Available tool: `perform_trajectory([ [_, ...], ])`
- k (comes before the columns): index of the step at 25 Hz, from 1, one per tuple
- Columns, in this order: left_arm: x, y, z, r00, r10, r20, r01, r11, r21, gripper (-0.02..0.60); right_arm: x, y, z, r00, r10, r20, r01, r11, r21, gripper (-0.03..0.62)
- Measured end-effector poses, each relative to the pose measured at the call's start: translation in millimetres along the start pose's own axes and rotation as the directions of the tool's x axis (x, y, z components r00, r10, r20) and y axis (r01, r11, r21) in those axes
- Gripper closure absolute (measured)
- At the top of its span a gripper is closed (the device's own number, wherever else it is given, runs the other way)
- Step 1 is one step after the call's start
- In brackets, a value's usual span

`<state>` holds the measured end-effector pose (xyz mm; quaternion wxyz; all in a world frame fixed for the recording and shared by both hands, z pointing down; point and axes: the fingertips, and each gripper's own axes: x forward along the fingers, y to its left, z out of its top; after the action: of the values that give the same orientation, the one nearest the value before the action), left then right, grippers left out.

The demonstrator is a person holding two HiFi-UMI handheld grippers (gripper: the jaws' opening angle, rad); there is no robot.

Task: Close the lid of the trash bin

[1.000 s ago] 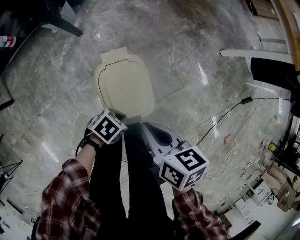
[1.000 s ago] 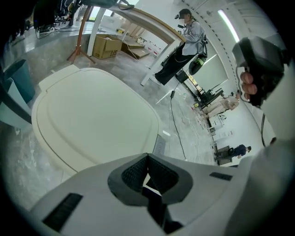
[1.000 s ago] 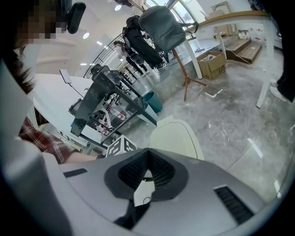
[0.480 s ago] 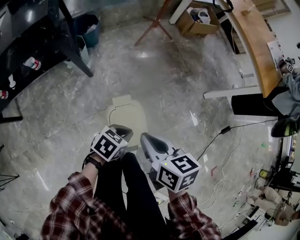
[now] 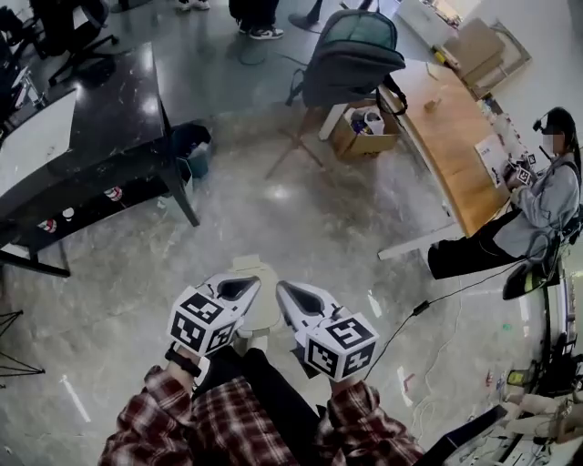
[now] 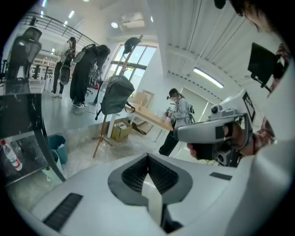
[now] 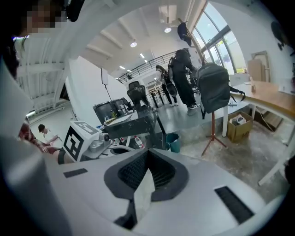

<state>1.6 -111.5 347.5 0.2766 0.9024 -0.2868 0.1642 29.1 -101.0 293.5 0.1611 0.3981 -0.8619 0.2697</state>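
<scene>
Trash bin (image 5: 260, 309): cream, rounded plastic; left tool (image 6: 147, 159), right tool (image 7: 147, 154) jaws together.

- Trash bin (image 5: 262, 314): only part of the cream lid top shows. Its flanks are covered by the left gripper (image 5: 242, 288) and right gripper (image 5: 288, 293), the body is out of sight, and the seating of the lid cannot be told.
- Standing persons (image 5: 258, 18): legs and shoes only, the rest cut by the head view's top edge.
- Bottles (image 5: 114, 194) under black table (image 5: 100, 127): labels too small to read.
- Cardboard box (image 5: 363, 127): contents indistinct.
</scene>
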Motion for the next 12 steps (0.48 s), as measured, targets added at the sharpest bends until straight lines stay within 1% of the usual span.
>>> perform_trajectory([
  [3, -31, -32, 44, 0.993, -0.007, 0.120, 0.005, 1.000, 0.022, 0.569, -21, 20, 30, 0.999, -0.004, 0.036, 0.007, 0.997, -0.075, 0.582],
  [6, -59, -59, 79, 0.976, -0.018, 0.218, 0.006, 0.998, 0.057, 0.569, -38, 39, 51, 0.996, 0.010, 0.091, 0.001, 0.993, -0.118, 0.582],
  [9, -84, -80, 112, 0.956, -0.032, 0.293, -0.003, 0.993, 0.118, 0.569, -53, 57, 75, 0.988, 0.040, 0.147, -0.017, 0.988, -0.157, 0.582],
  [10, -93, -86, 120, 0.950, -0.036, 0.311, -0.004, 0.992, 0.126, 0.569, -58, 62, 81, 0.986, 0.045, 0.158, -0.018, 0.985, -0.173, 0.582],
  [12, -111, -97, 131, 0.939, -0.041, 0.342, 0.001, 0.993, 0.117, 0.569, -68, 72, 89, 0.985, 0.048, 0.166, -0.013, 0.979, -0.204, 0.582],
])
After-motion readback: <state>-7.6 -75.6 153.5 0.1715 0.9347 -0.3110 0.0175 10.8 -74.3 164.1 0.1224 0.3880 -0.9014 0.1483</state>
